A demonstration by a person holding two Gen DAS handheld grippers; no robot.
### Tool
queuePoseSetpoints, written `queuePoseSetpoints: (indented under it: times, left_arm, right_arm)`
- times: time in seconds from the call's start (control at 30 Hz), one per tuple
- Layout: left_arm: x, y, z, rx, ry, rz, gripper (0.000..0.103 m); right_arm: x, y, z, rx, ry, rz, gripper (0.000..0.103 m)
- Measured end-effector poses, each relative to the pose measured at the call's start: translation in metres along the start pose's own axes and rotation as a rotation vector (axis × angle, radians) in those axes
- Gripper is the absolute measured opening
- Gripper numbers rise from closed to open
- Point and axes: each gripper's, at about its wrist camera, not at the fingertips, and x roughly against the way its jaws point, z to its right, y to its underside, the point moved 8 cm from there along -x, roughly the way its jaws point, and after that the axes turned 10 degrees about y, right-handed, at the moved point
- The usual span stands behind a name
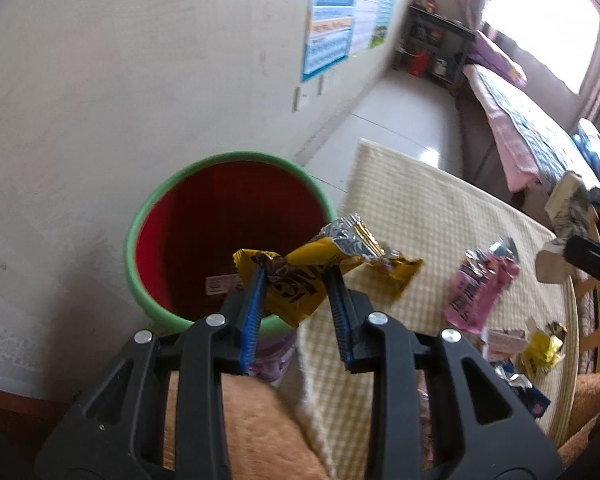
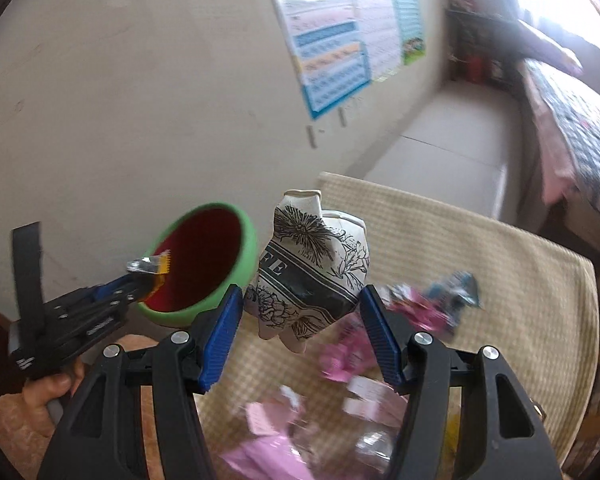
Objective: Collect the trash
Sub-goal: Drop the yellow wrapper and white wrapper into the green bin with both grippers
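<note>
glossy foil wrapper (image 1: 300, 280), crumpled paper cup (image 2: 312, 276).

Off-white wall (image 1: 120, 80) from 9 to 12 o'clock, colourful poster (image 1: 348, 16) at 12, pale tiled floor (image 1: 404, 116), dark shelf unit (image 1: 432, 44) at 1, bed with patterned quilt (image 1: 528, 128) at 2, bright curtained window (image 1: 540, 28), checked tablecloth (image 1: 420, 216) at centre.

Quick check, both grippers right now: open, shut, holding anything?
Left gripper: shut on the yellow wrapper, at the green bin.
Right gripper: shut on the crumpled paper cup, over the table.
</note>
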Motion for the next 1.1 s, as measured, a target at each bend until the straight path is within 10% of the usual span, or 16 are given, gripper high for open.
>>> queuePoseSetpoints:
  times: [0.83, 0.93, 1.1]
  left_arm:
    - [-0.020, -0.010, -0.102, 0.178, -0.058, -0.010, 0.030]
    - [-0.022, -0.009, -0.104, 0.195, -0.060, -0.012, 0.056]
    - [-0.019, -0.006, -0.104, 0.204, -0.063, -0.004, 0.060]
  right_arm:
    - [-0.112, -0.036, -0.138, 0.060, -0.166, -0.167, 0.062]
    - [-0.117, -0.036, -0.136, 0.047, -0.168, -0.171, 0.066]
    - [-0.112, -0.039, -0.118, -0.017, -0.178, -0.156, 0.072]
